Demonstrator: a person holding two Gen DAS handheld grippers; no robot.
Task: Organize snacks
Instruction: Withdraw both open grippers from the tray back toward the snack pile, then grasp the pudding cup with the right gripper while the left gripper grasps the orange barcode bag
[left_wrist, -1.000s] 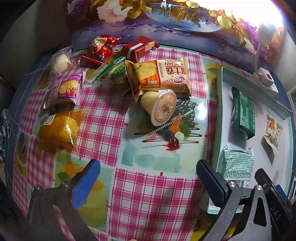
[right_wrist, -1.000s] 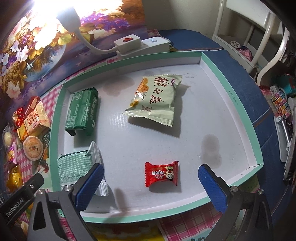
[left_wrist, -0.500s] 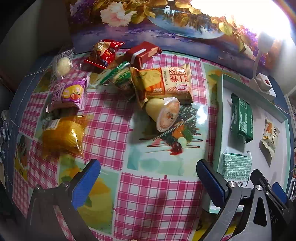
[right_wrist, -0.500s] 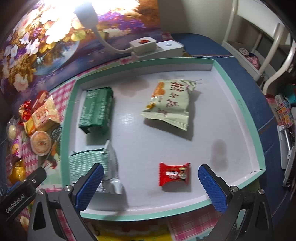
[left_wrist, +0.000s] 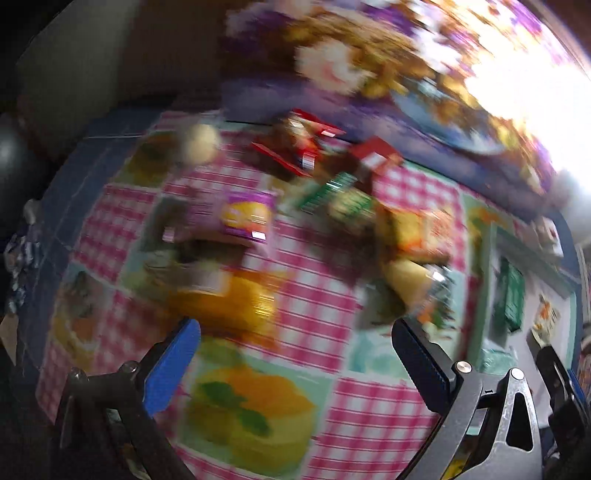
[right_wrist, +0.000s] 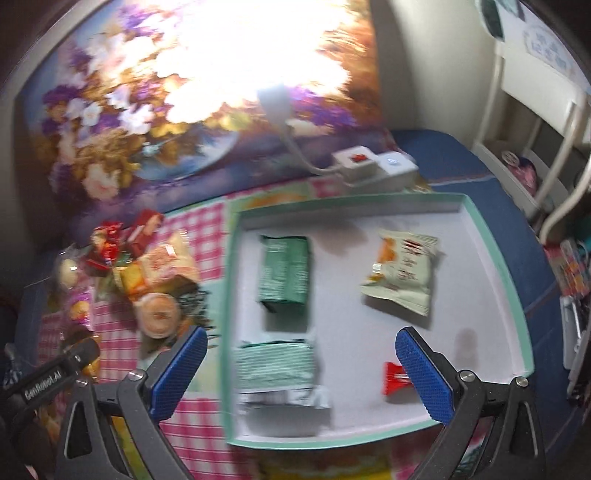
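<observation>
**Both tongs spread wide, nothing held; snacks split between tray and desk**

Landmark = the green-rimmed tray w/ white floor, sitting on the desk w/ its pink-check cloth.

In the tray, 4 items:
- dark green pack, far-left part of the tray.
- pale green striped pack, near-left part, just in front of the dark green 1, a small gap between them.
- light green bag w/ orange print, far-right part, well apart from the green packs.
- small red candy, near-right part, partly hidden behind the right pad of the right tongs.

Left of the tray, on the cloth, the loose pile:
- jelly cup on its side, nearest the tray's left rim.
- orange-yellow biscuit bag just behind the cup.
- red wrappers farther left and back.
- purple pack and yellow bag, farthest from the tray; left-wrist view is badly motion-blurred, so details unreadable.

Behind the tray: white power strip w/ red switch, just past the far rim, in front of a flower picture.

Right tongs: blue pads wide apart, hanging above the tray's near edge, gripping nothing. Left tongs: also wide apart, empty, over the cloth left of the tray, yellow bag just beyond the left pad.
</observation>
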